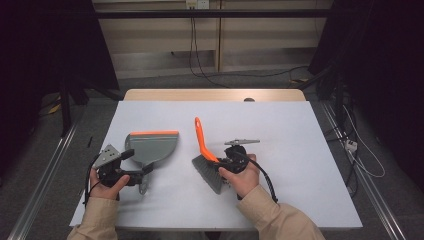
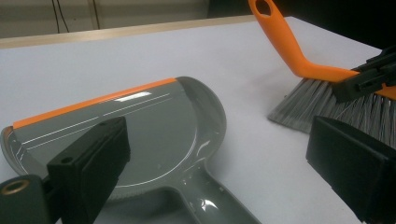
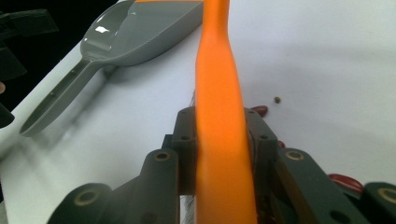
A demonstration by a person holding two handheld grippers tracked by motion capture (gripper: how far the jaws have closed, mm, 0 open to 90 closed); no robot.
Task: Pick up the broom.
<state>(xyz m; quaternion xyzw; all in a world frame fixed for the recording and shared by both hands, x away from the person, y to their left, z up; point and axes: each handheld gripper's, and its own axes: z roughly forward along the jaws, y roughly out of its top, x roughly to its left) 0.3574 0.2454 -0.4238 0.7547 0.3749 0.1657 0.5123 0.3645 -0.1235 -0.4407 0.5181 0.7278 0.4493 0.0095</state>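
On a white worktop (image 1: 300,150), an orange-handled brush (image 1: 204,145) is clamped between the right gripper (image 1: 231,161)'s fingers, bristles resting down; a grey dustpan (image 1: 152,146) lies just beside it, its handle between the left gripper (image 1: 131,172)'s fingers, which are spread apart and not yet closed. The dustpan handle is best gripped firmly first, so the lip is pressed flat; small red bits (image 3: 345,181) near the brush could then be swept toward it in short strokes.
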